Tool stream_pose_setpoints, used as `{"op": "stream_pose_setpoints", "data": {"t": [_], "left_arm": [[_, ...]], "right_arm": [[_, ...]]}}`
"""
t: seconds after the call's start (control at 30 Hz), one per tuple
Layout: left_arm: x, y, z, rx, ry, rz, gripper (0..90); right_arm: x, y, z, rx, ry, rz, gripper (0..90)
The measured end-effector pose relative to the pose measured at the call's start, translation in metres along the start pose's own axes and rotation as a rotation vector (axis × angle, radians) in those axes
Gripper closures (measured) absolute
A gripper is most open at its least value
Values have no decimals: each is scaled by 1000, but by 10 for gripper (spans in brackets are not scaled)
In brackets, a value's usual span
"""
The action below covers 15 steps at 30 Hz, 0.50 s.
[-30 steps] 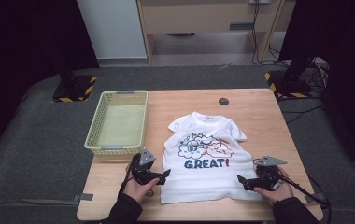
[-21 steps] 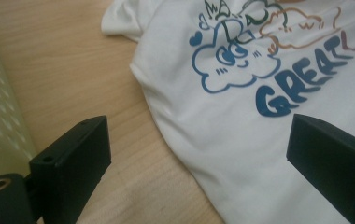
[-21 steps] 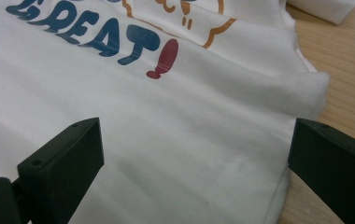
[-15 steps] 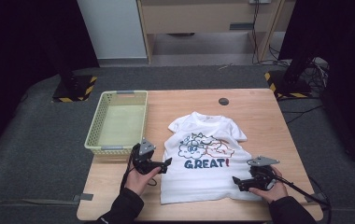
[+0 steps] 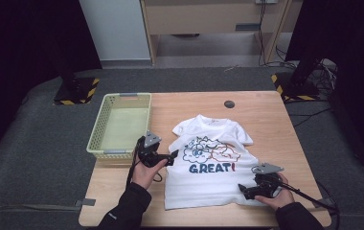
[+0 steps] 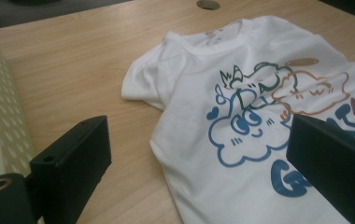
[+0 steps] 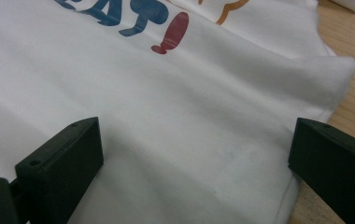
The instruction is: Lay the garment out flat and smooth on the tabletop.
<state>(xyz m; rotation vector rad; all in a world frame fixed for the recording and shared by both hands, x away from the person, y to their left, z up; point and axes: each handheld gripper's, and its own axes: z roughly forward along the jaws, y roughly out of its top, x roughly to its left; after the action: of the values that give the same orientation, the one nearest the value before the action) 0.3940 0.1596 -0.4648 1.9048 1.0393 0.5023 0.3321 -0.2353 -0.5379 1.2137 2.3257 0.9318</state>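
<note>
A white T-shirt (image 5: 209, 172) with a cartoon print and the word GREAT lies flat on the wooden table (image 5: 261, 110), collar toward the far side. My left gripper (image 5: 173, 156) hovers at the shirt's left edge, below the left sleeve, jaws wide open over the blue cloud print (image 6: 245, 135). My right gripper (image 5: 241, 188) sits low at the shirt's bottom right corner, open, its jaws straddling the hem (image 7: 301, 116). Nothing is held in either one.
A pale green mesh basket (image 5: 104, 123) stands on the table's left side, close to my left hand. A dark round hole (image 5: 229, 103) lies beyond the collar. Black stands with hazard-striped bases flank the table on the grey floor.
My left gripper has moved up and right toward the shirt's left edge. My right gripper has shifted down and left onto the shirt's bottom right corner.
</note>
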Motion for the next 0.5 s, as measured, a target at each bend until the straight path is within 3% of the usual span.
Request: {"op": "stream_pose_setpoints", "data": {"t": [0.5], "left_arm": [[9,23,18,-12,20,-22,70]], "right_arm": [[1,-2,-3,6,-4,-2,30]]}}
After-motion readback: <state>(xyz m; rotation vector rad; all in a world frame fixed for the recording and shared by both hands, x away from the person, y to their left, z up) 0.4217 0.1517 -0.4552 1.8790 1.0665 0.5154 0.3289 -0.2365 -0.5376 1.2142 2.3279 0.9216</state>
